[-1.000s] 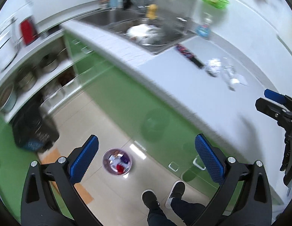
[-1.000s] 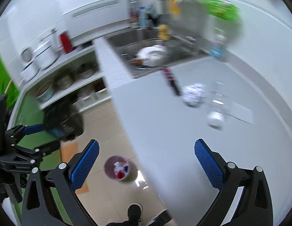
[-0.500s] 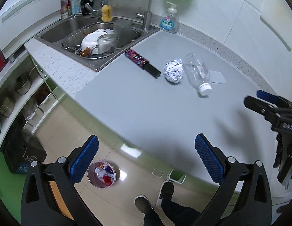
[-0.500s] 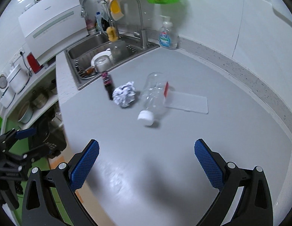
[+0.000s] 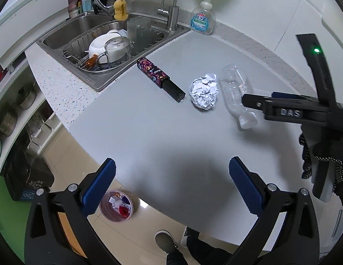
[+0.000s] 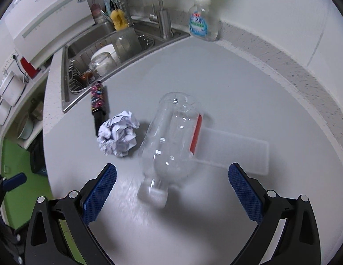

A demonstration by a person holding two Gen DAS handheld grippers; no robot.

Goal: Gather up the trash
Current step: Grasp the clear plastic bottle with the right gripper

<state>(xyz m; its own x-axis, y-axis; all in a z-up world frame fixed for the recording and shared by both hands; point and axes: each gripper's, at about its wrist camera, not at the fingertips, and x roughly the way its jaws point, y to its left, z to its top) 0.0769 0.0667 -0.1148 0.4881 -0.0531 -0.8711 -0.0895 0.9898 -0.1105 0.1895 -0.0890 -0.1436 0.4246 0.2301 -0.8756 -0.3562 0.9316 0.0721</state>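
A clear plastic bottle lies on its side on the grey counter, white cap toward me. A crumpled paper ball lies to its left, a dark patterned box beyond that, and a flat white sheet under the bottle's right side. My right gripper is open, just in front of the bottle's cap. My left gripper is open and empty over the counter's front edge; the bottle, paper ball and box lie ahead of it. A small trash bin stands on the floor.
A sink with a wire rack of dishes is at the back left. A soap dispenser stands by the faucet. Shelves with pots are on the left. My shoes show below.
Both grippers swung from the floor and cabinet side up over the counter. The right gripper moved close to the bottle; the trash items now appear much nearer.
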